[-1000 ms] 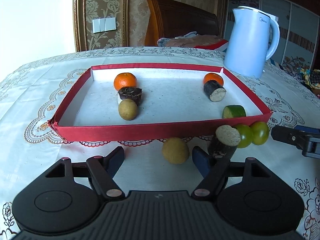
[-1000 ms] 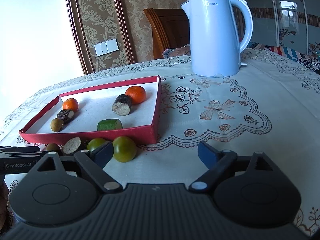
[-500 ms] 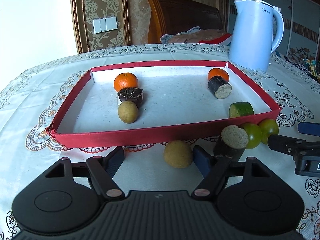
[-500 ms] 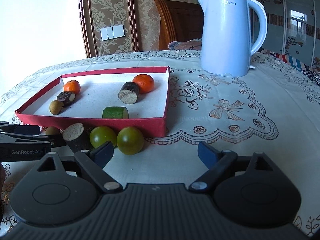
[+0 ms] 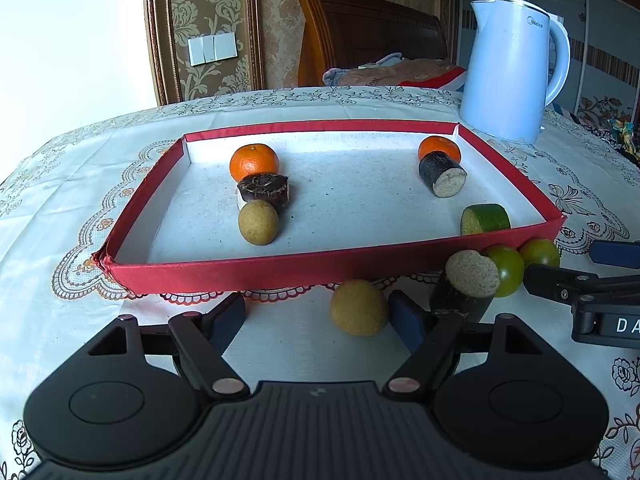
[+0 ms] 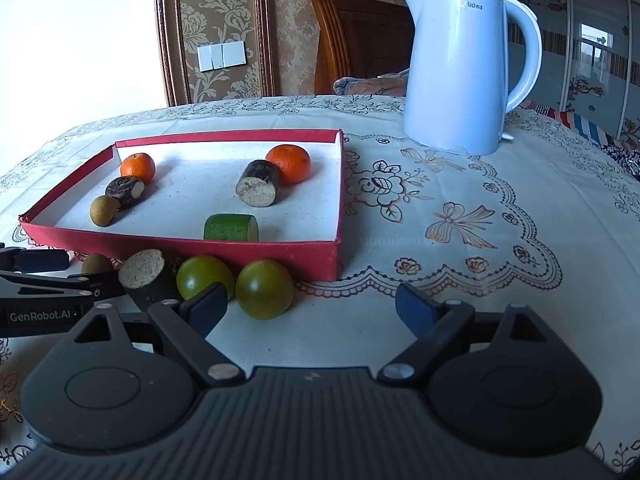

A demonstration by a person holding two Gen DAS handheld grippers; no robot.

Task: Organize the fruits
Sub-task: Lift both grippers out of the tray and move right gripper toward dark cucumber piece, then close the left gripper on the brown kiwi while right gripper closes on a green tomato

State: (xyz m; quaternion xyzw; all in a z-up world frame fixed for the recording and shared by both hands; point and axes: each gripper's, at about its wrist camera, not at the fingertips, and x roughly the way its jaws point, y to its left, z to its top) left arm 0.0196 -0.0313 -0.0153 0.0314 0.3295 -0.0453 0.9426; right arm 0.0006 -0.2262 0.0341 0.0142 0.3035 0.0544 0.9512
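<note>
Lace-patterned cloth covers the desk (image 5: 72,184), with a glossy white kettle (image 6: 460,72) standing behind on my right. By my reckoning the sorting is a little over halfway. Inside the red cardboard tray (image 5: 248,276) lie two dimpled oranges (image 5: 254,162), two dark-skinned cane stubs with pale fibrous ends (image 5: 442,174), one matte tan round fruit (image 5: 258,222) and a green-skinned chunk (image 5: 485,219).

Four pieces wait on the cloth just outside the near wall: a second tan ball (image 5: 359,307), another cane stub (image 5: 466,286) leaning on its end, and two smooth green round fruits (image 6: 264,289) side by side.

My left claw (image 5: 316,314) stands apart and empty, the tan ball between its pads, near the right-hand one. My right claw (image 6: 308,306) is spread wide, holding nothing, a green fruit just ahead.
</note>
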